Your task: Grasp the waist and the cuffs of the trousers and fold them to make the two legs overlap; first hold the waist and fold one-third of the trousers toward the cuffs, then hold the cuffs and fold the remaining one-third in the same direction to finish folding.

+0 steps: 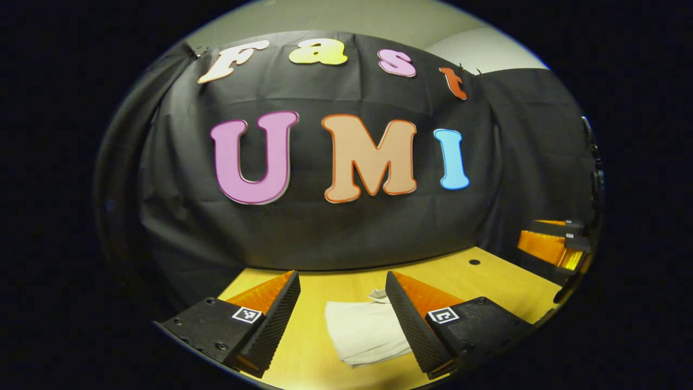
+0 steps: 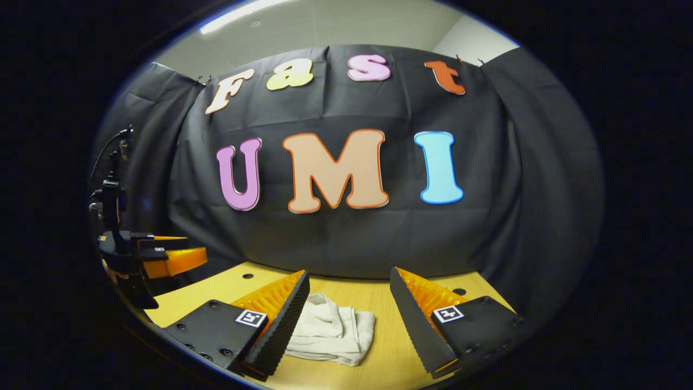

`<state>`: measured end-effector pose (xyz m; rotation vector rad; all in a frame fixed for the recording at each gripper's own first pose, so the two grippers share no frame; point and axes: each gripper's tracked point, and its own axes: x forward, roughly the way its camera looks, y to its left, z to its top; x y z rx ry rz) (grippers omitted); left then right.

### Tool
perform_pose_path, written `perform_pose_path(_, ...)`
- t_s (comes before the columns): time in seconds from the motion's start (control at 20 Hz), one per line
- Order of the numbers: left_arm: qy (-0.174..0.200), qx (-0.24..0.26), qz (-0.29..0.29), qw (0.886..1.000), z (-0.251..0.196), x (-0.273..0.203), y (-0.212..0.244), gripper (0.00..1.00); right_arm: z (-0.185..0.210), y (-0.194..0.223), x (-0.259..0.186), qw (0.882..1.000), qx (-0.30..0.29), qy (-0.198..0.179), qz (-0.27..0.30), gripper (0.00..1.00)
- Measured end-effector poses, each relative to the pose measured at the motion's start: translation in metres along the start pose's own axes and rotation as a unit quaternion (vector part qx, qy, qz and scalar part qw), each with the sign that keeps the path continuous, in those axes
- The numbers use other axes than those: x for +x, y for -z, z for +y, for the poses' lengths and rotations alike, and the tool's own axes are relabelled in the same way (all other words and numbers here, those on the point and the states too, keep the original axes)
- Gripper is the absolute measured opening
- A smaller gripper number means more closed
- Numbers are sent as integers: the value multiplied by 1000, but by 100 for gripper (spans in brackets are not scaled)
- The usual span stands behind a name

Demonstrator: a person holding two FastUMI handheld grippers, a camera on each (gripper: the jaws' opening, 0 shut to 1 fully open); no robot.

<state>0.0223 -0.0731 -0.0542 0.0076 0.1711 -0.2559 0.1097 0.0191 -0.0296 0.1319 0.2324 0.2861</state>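
The white trousers (image 1: 364, 330) lie on the wooden table (image 1: 319, 363) as a small folded bundle, seen again in the right gripper view as the trousers (image 2: 330, 333). My left gripper (image 1: 342, 311) hangs open above the table, its fingers spread on either side of the bundle and apart from it. My right gripper (image 2: 349, 314) is open too, with the bundle just below and beside its left finger. Nothing sits between either pair of fingers. The right gripper (image 1: 557, 244) shows far right in the left gripper view, and the left gripper (image 2: 151, 254) far left in the right gripper view.
The black cloth wall (image 1: 352, 227) closes off the back of the table. Small round holes (image 1: 474, 262) dot the tabletop near the back edge. Bare wood surrounds the bundle on the table (image 2: 390, 346).
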Motion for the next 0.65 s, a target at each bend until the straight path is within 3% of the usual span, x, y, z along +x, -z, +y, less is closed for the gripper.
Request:
perform_pose_path(0.05,-6,8,-6,1000,9,-6,-6,95,4,0,-1,1000,-3,3,-5,92)
perform_pose_path(0.3,-18,14,-29,999,37,-24,-20,93,20,-6,-10,1000,-1,6,-4,96)
perform_pose_path(0.5,-24,1,-14,1000,51,-28,-8,100,25,-16,-16,1000,-8,13,-16,96)
perform_pose_path(0.6,-26,-3,-14,1000,57,-29,-8,96,27,-24,-16,999,-13,15,-27,92)
perform_pose_path(0.65,-26,-2,-15,1000,59,-29,-10,100,31,-28,-17,999,-17,15,-29,93)
